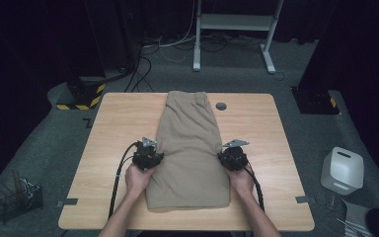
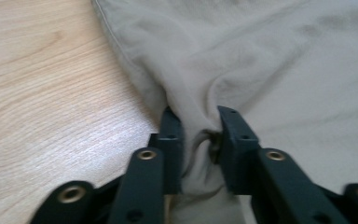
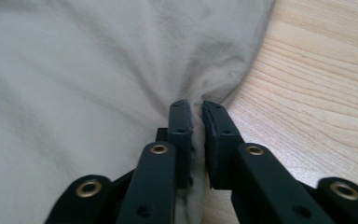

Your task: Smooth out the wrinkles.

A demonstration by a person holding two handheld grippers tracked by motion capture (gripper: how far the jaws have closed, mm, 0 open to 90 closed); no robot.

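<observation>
Folded tan cotton shorts (image 1: 190,148) lie on the wooden worktop (image 1: 113,128); left gripper (image 2: 199,126) and right gripper (image 3: 195,116) jaws each pinch a side edge

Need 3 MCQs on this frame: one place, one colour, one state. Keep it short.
1. Where do the shorts lie?
A. down the middle of the table
B. on the floor
C. in the wire basket

2. What colour are the shorts?
A. blue
B. khaki
C. red

3. What is the state of the left gripper and the right gripper?
A. both open, clear of the cloth
B. one resting on bare wood
C. each pinching a side edge of the shorts

Answers: 1 A, the high view shows them lengthwise at mid-table. 2 B, tan cloth in all views. 3 C, the fabric bunches between the fingers in each gripper view.
</observation>
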